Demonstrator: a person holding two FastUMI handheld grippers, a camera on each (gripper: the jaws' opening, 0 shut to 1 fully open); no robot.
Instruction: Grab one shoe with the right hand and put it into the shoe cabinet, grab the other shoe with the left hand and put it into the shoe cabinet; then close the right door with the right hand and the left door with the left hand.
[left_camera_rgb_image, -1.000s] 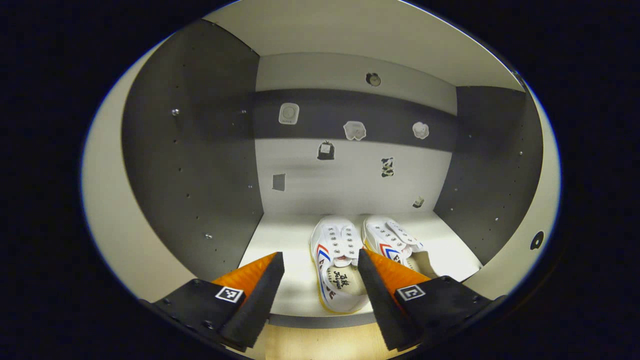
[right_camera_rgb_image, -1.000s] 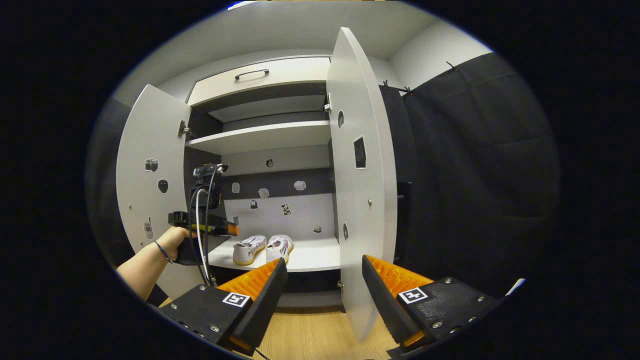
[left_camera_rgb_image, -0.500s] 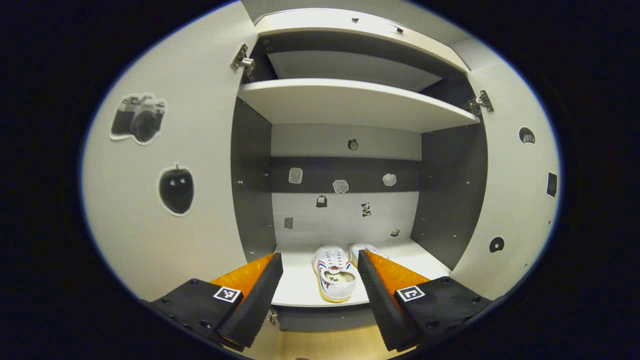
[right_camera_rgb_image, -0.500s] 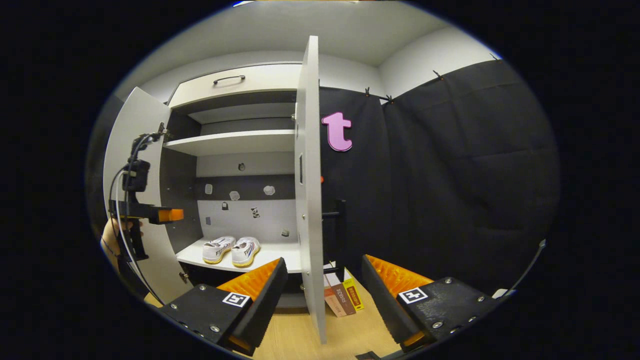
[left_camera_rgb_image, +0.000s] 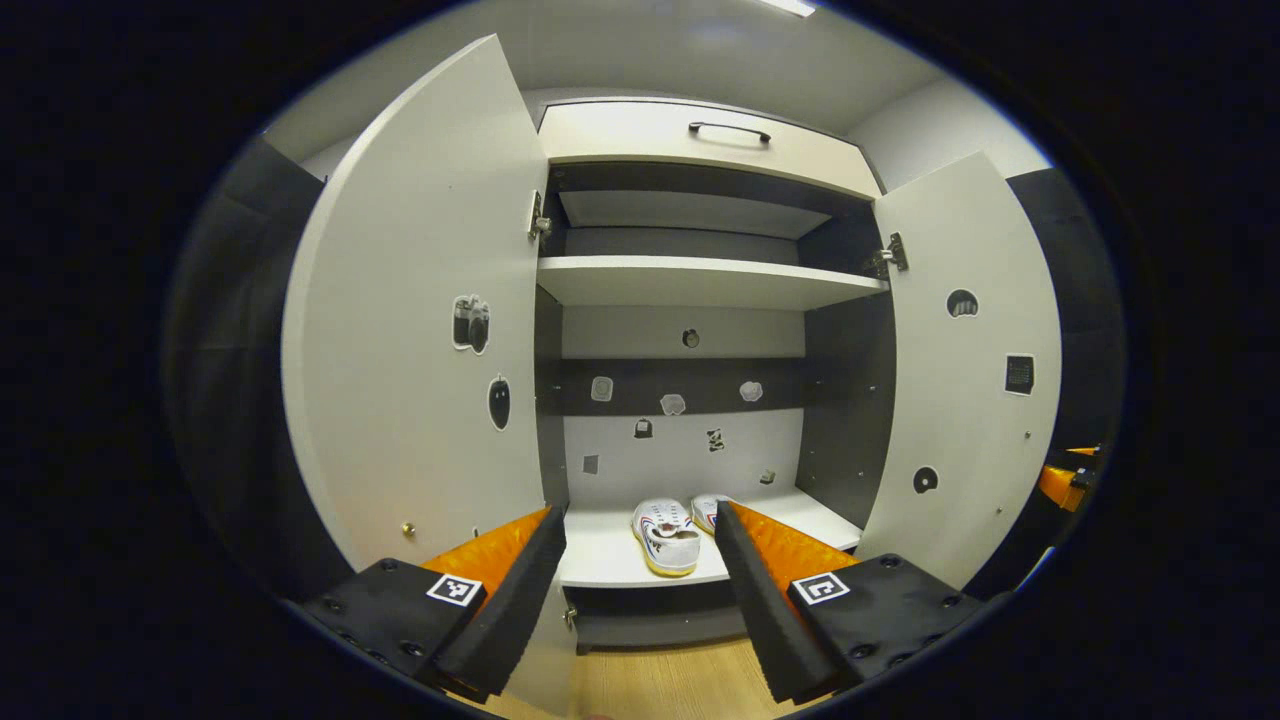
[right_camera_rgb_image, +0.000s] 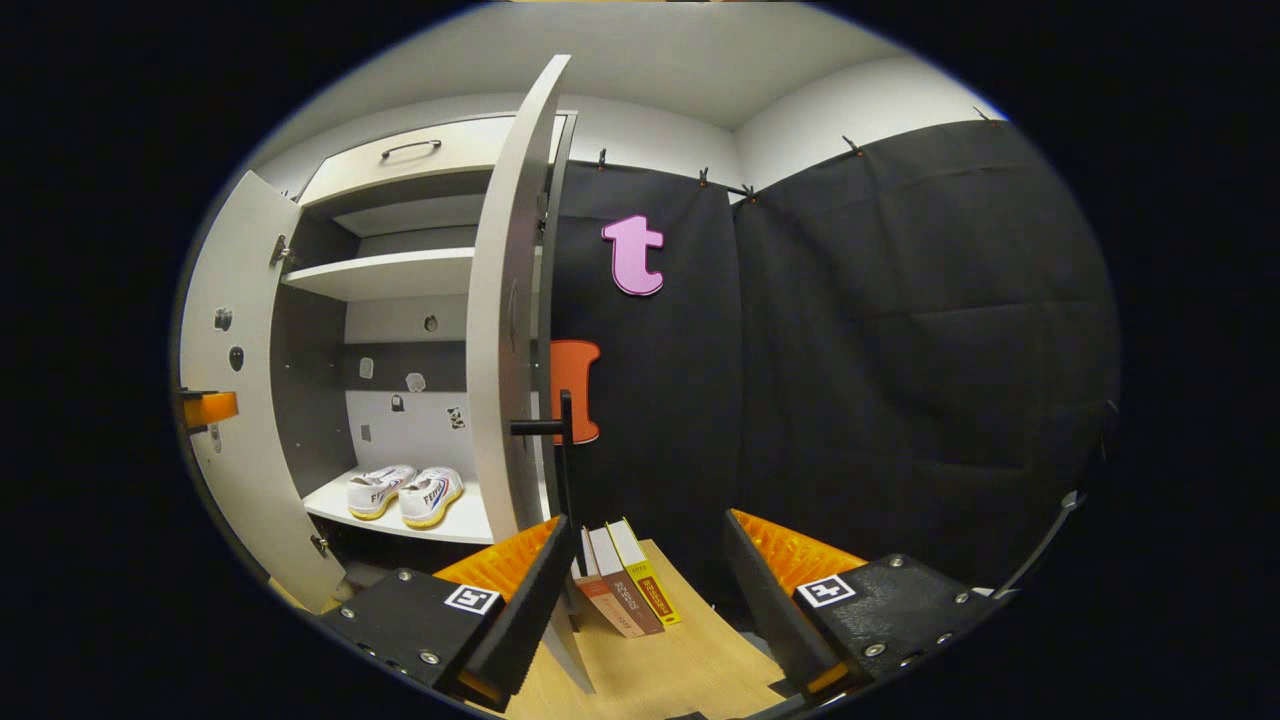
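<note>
We stand in a booth with black cloth walls and a pale wooden floor (right_camera_rgb_image: 690, 670), facing the shoe cabinet (left_camera_rgb_image: 700, 135), whose two doors both hang wide. Both shoes (left_camera_rgb_image: 668, 525) sit side by side on the bottom shelf (left_camera_rgb_image: 600, 560), toes inward, so what we have left is the doors.

Our left tongs (left_camera_rgb_image: 640, 590) are released and grasping nothing, pointed straight into the cabinet between the left door (left_camera_rgb_image: 420, 330) and the right door (left_camera_rgb_image: 960, 400). Our right tongs (right_camera_rgb_image: 640, 590) are likewise spread and empty, aimed past the outer face of the right door (right_camera_rgb_image: 500, 330), which we see nearly edge-on there.

We judge the risks to be these:

- A black handle (right_camera_rgb_image: 545, 427) sticks out from the right door's outer side. If we push near it carelessly, a finger could catch on it instead of pressing flat.
- A few books (right_camera_rgb_image: 625, 590) lean on the floor just beyond that door's lower edge. Reaching in low with the right tongs could knock them over.
- The heels of the shoes lie close to the shelf's front edge. We cannot tell whether they overhang, but a door swung hard might strike them and bounce back.
- Closing the left door first, or both together, could make the meeting edges clash; the task wants the right door shut first.
</note>
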